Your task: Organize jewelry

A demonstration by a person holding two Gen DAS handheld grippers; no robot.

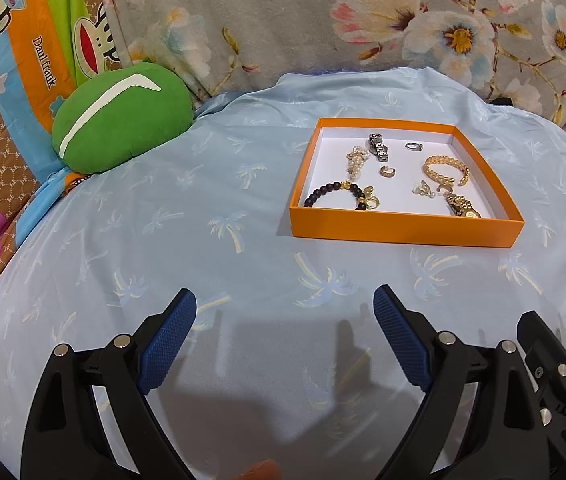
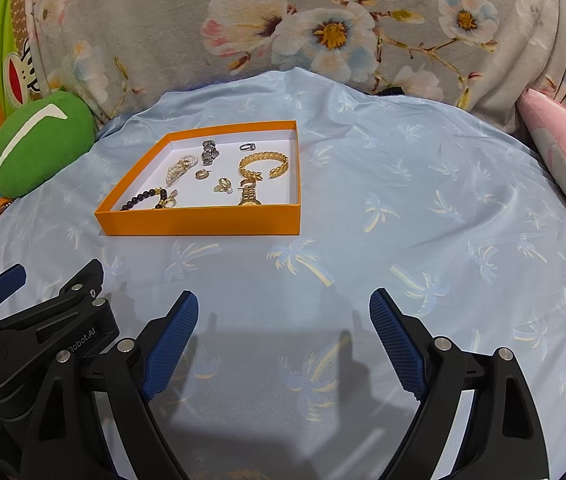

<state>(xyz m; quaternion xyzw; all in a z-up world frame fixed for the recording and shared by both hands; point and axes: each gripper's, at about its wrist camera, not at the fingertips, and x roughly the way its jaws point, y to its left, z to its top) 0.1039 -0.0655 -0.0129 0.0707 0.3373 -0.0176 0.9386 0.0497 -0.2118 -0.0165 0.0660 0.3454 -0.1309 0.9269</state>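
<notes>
There, ahead of both grippers, an orange box [image 1: 406, 229] sits on the pale blue palm-print sheet [image 1: 243, 208], with every piece of jewelry inside it. A gold bangle [image 1: 445, 169] lies toward the box's far right, a gold watch [image 1: 463, 207] just nearer than it against the near wall. A black bead bracelet [image 1: 335, 194] takes the near left corner, a pearl piece [image 1: 357, 160] lies beyond that, and a silver watch [image 1: 379, 147] sits farther back still. A small silver ring [image 1: 414, 145] rests near the far wall, and a gold ring [image 1: 387, 172] sits mid-box. The left gripper [image 1: 285, 322] hangs over bare sheet, well short of the box, released and empty. The right gripper [image 2: 283, 326] is the same, spread wide with nothing in it, beside the left one. A green cushion [image 1: 121, 118] sits off to the left of the box, against a floral blanket [image 1: 283, 20].
</notes>
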